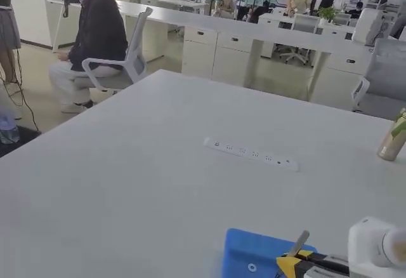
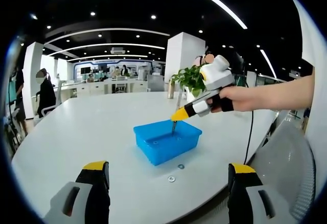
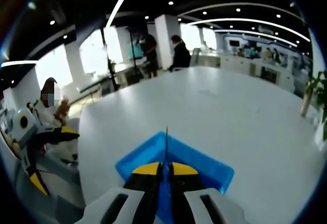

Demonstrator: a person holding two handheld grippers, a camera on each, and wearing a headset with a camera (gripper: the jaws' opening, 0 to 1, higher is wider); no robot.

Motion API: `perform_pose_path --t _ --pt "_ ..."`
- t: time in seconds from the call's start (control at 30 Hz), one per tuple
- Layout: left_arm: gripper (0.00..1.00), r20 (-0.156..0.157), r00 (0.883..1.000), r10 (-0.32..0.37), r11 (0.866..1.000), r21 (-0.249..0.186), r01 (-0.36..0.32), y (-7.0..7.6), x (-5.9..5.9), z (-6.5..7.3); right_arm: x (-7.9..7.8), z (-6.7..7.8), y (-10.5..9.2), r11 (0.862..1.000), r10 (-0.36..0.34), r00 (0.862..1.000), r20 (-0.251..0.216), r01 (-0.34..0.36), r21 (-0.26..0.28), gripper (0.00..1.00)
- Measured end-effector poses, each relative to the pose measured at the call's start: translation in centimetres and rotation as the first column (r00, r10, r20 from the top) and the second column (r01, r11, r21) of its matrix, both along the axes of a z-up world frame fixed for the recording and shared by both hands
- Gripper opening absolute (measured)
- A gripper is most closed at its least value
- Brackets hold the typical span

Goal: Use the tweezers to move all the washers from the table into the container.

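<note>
The left gripper is hanging empty, its jaws wide apart. Two washers are lying on the table at six o'clock from the blue container. The right gripper, jaws clamping the tweezers, is dipping their tips inside. Letting go low there is probably keeping a washer from bouncing out.

The white table carries a blue container. Two washers lie just beside it. A power strip lies farther along.
</note>
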State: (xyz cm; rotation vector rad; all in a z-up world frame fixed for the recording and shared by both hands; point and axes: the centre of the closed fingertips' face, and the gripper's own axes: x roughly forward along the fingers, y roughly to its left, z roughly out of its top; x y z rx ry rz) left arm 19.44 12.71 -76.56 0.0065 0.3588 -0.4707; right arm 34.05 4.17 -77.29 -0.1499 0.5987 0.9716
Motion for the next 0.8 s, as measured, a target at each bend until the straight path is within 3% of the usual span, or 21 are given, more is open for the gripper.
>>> perform_pose_path --t 0.3,0.4,0.6,0.8 --pt "0.99 0.002 1.000 -0.002 1.000 -0.002 0.002 0.0 -0.1 0.1 -1.2 2.8 0.7 0.999 0.011 0.999 0.041 -0.013 0.052 0.03" --pt "0.99 -0.001 1.000 -0.002 1.000 -0.001 0.002 0.0 -0.1 0.1 -1.0 3.0 0.5 0.998 0.012 0.999 0.050 -0.015 0.067 0.03" --pt "0.99 -0.002 1.000 -0.005 1.000 -0.001 0.005 0.0 -0.1 0.0 -2.4 4.1 0.7 0.996 0.019 0.998 0.057 -0.024 0.083 0.03" --pt "0.99 -0.002 1.000 -0.004 1.000 -0.001 0.004 0.0 -0.1 0.0 -3.4 4.2 0.5 0.995 0.029 0.998 0.050 -0.034 0.089 0.03"
